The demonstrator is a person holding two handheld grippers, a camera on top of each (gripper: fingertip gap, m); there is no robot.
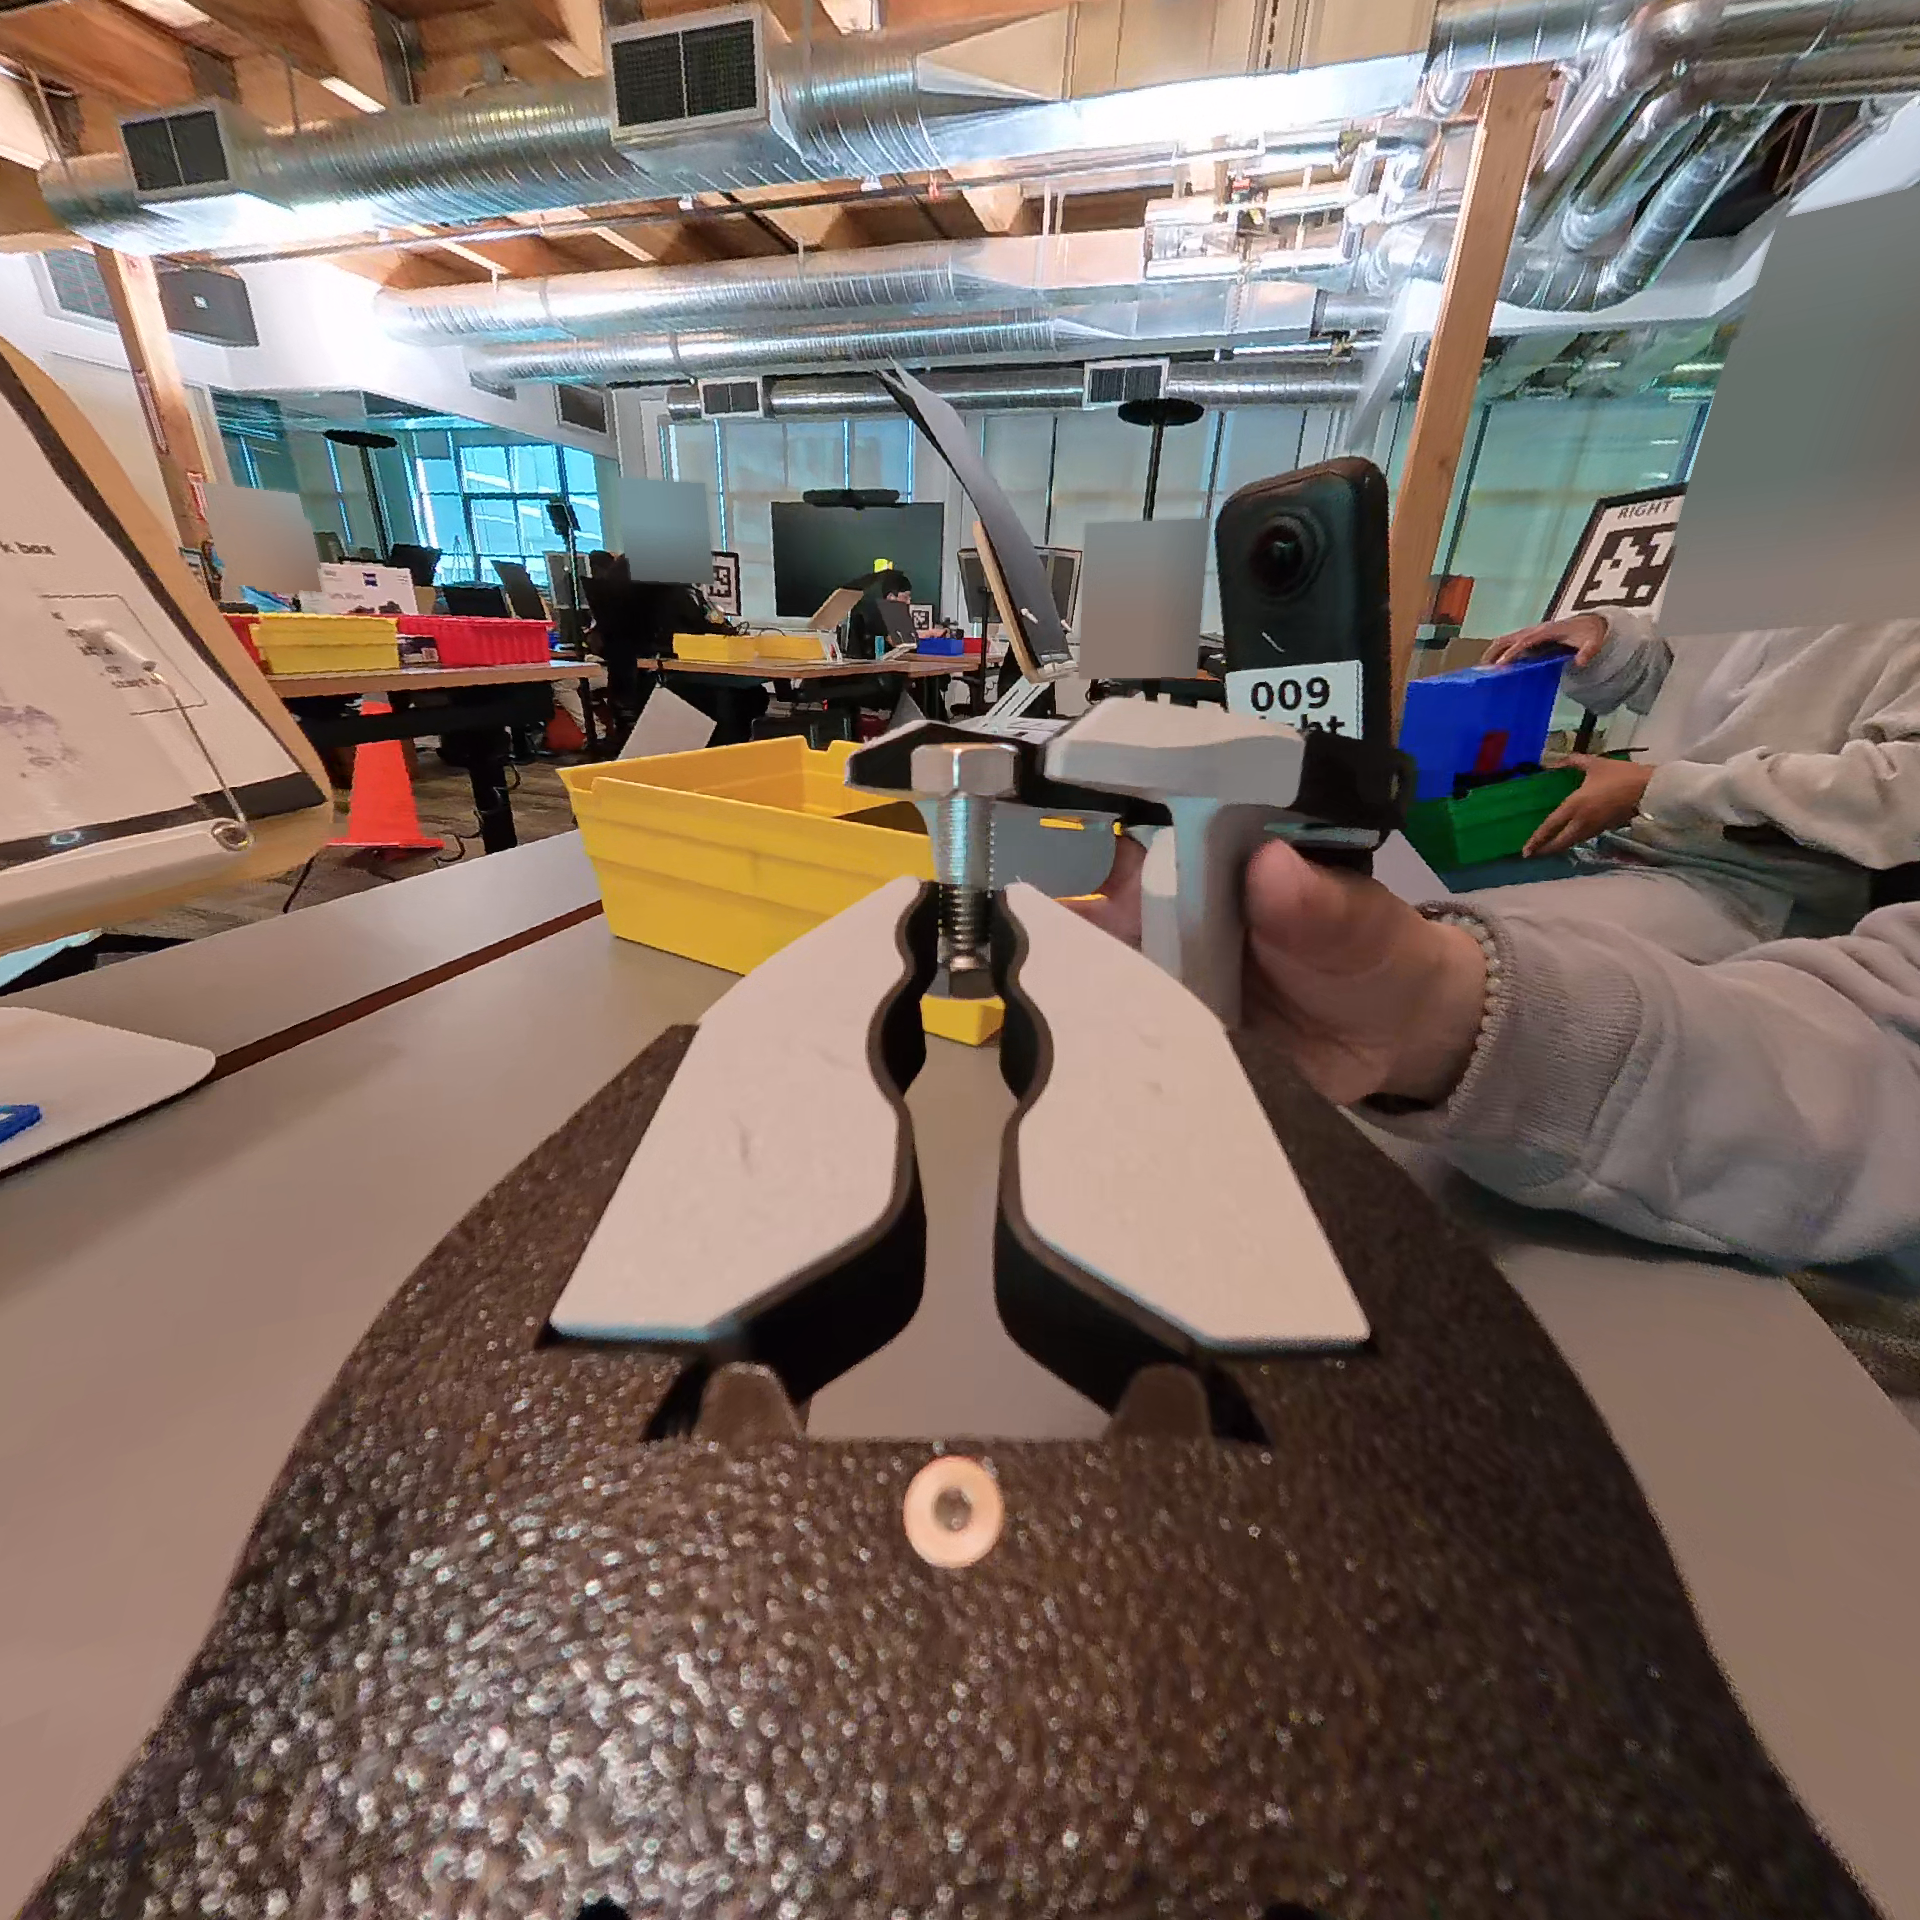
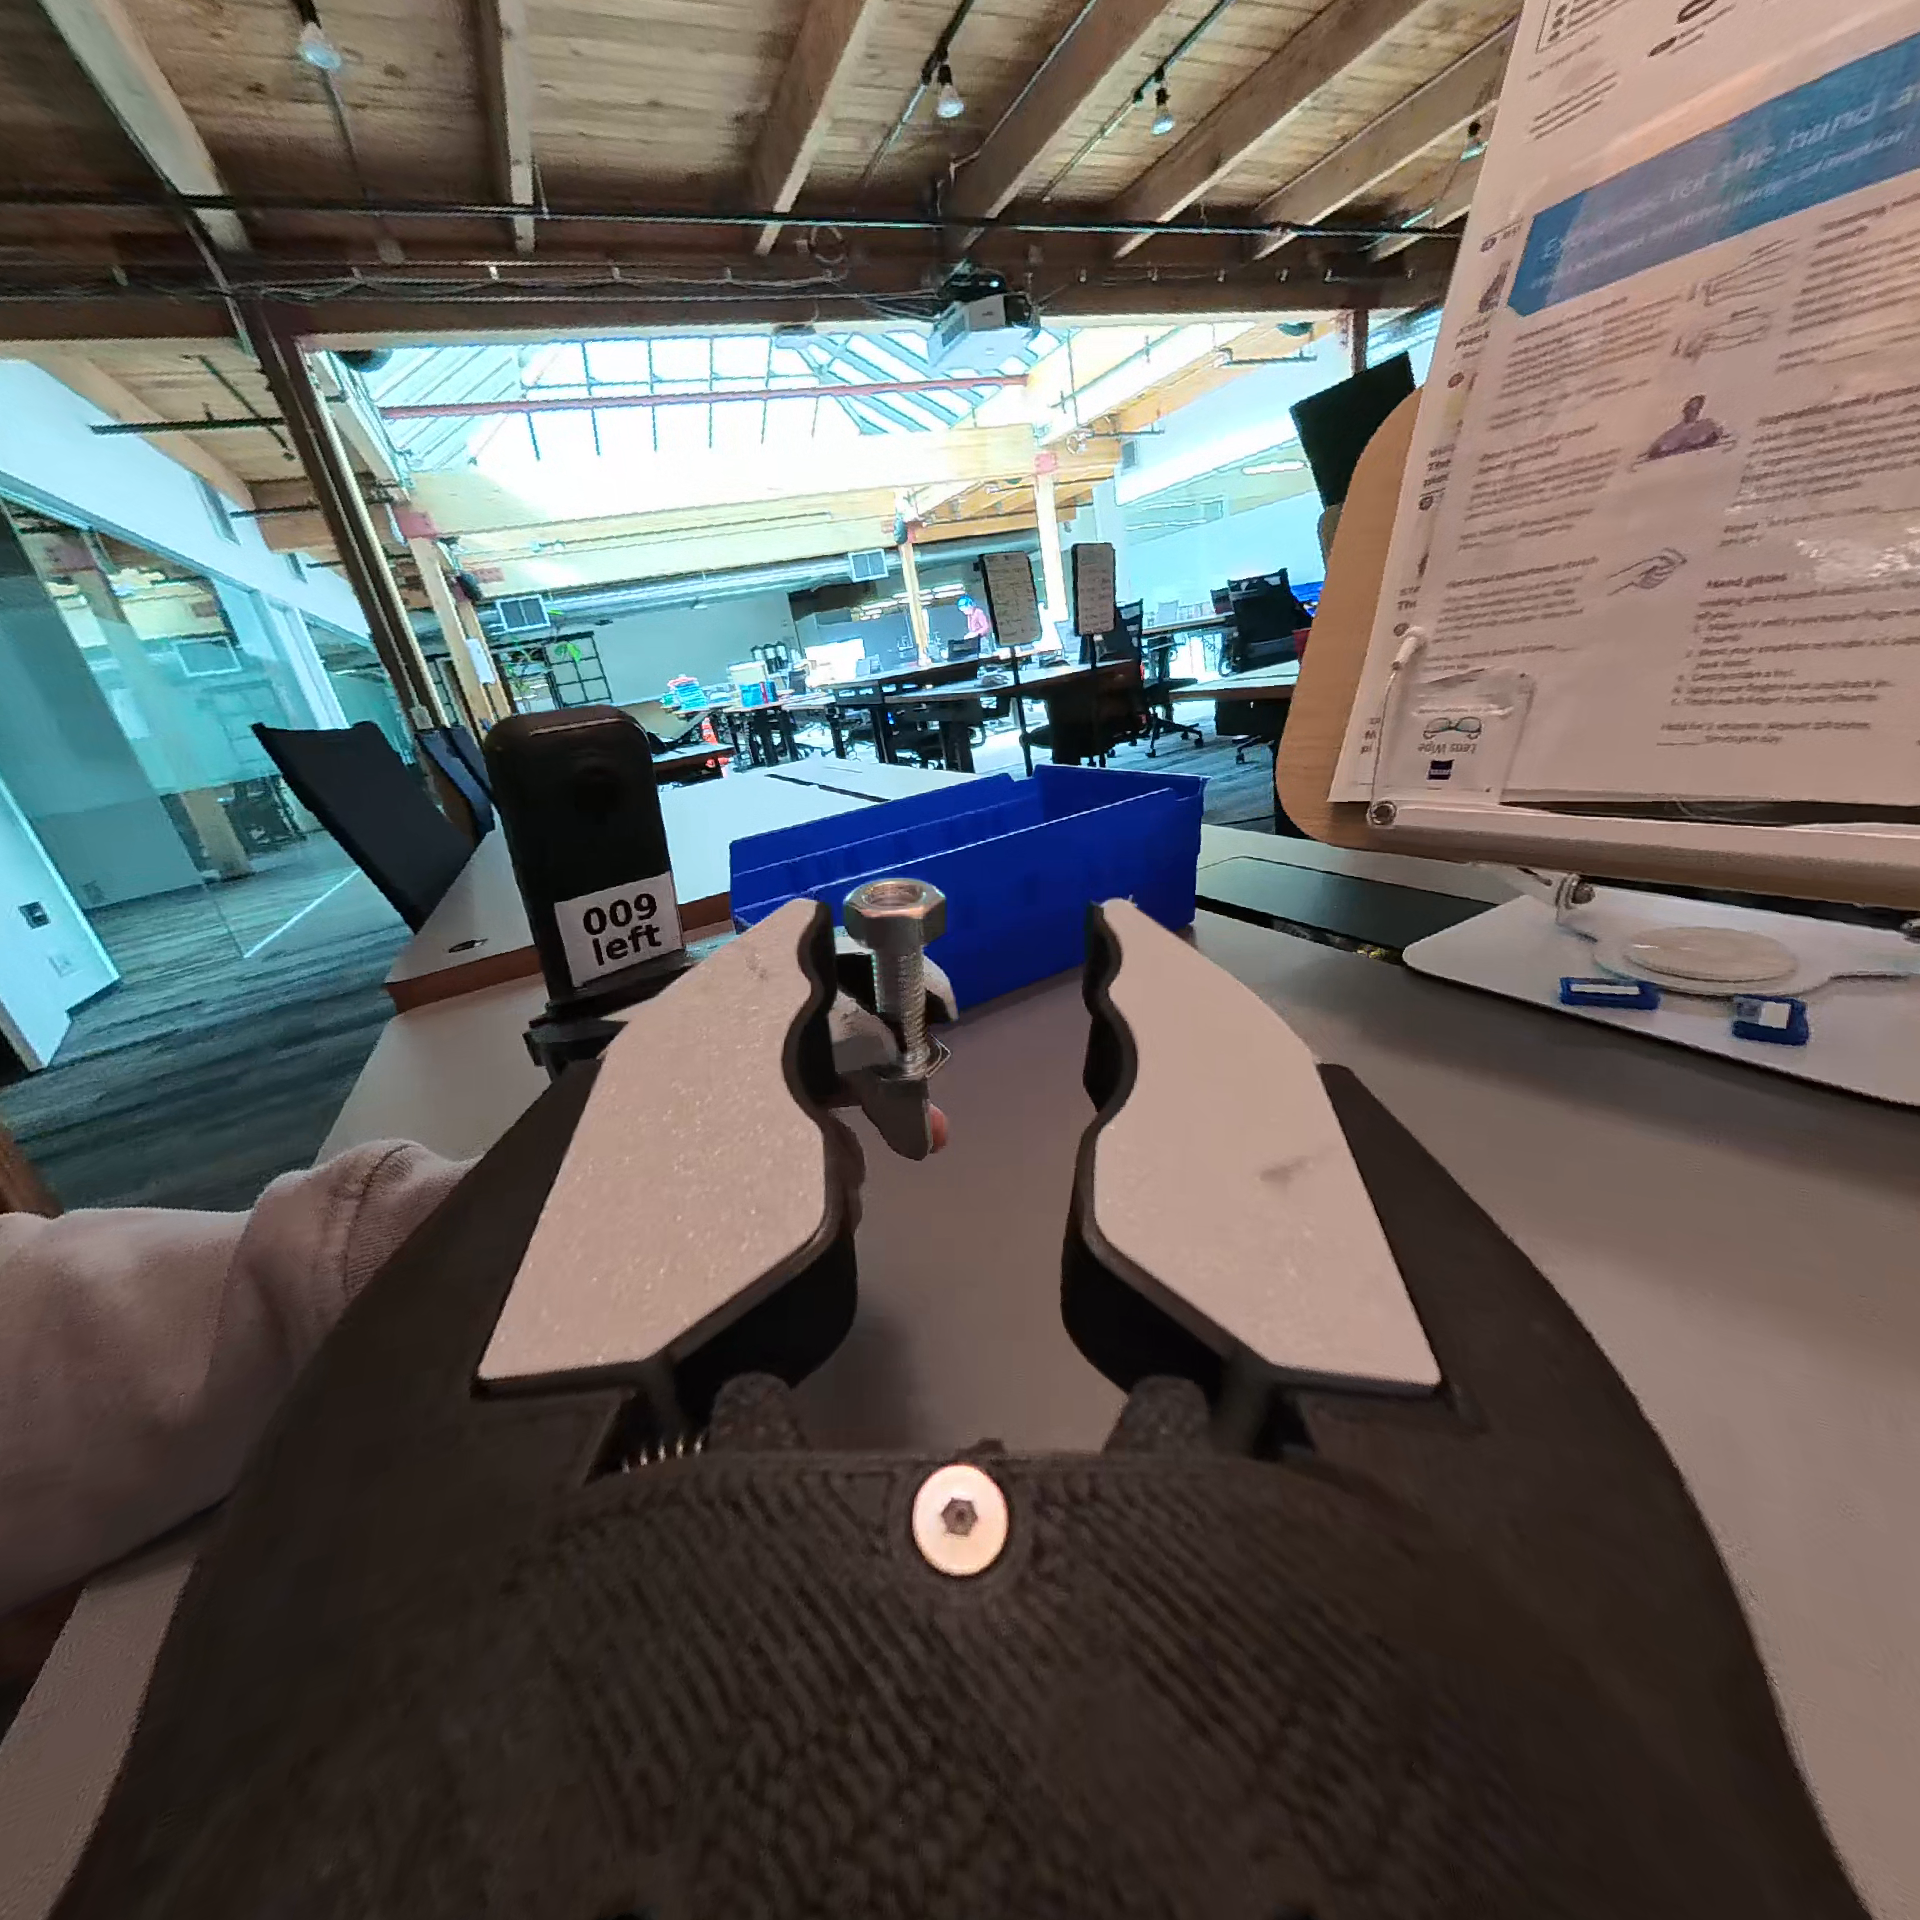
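My left gripper [image 1: 961, 906] is shut on the threaded shank of a silver bolt [image 1: 963, 831] and holds it upright above the grey table [image 1: 416, 1091]. The bolt's hex end [image 1: 963, 774] points up. In the right wrist view the bolt [image 2: 900, 977] stands between the fingers of my right gripper [image 2: 956, 925], close to its left finger [image 2: 727, 1039]. A wide gap separates the bolt from the right finger [image 2: 1195, 1039], so that gripper is open. The right gripper [image 1: 1049, 774], held by a hand [image 1: 1340, 966], reaches the bolt's top from the right in the left wrist view.
A yellow bin [image 1: 727, 842] stands behind the bolt in the left wrist view, a blue bin [image 2: 997, 842] in the right wrist view. A document stand [image 2: 1662, 520] on a white base [image 2: 1558, 966] is at the right. Another person's hands hold blue and green bins [image 1: 1486, 727]. Only a small space, under 4 cm, lies between the two pairs of fingers.
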